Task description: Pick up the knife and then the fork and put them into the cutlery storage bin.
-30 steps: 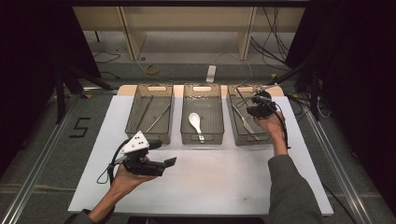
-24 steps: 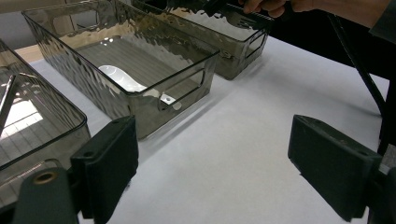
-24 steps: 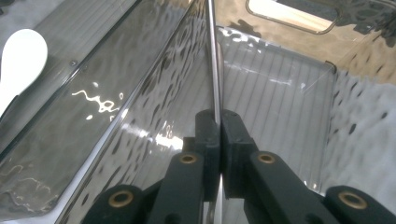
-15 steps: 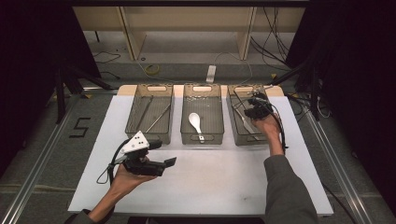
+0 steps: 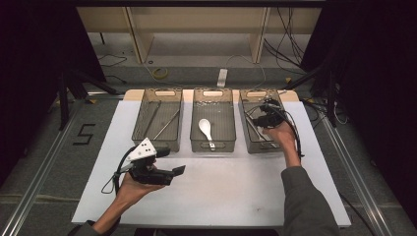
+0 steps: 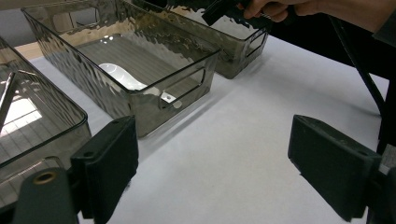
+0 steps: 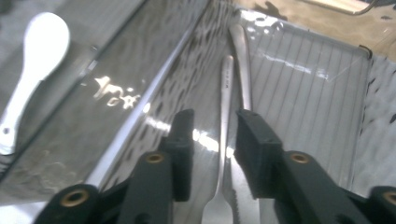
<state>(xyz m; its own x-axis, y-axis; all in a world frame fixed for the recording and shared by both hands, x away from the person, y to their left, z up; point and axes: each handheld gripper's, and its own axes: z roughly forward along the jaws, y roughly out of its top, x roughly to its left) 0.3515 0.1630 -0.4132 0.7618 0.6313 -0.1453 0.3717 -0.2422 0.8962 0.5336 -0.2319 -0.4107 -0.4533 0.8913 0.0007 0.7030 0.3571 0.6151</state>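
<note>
The right tongs (image 7: 212, 140) hang inside the rightmost smoky clear plastic bin (image 5: 253, 142), their jaws just opened to a narrow gap with the slim silver metal fork (image 7: 224, 107) lying loose between them beside a silver metal knife (image 7: 240, 60). The left tongs (image 6: 215, 172) stand wide and empty over the white tabletop (image 5: 236, 191), near the middle bin (image 5: 212, 146) with its white ceramic spoon (image 5: 205, 131).

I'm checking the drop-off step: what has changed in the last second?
The right gripper has just opened its fingers over the metal cutlery in the right bin; the pads no longer press it. The left gripper, white spoon and bins stayed put.
</note>
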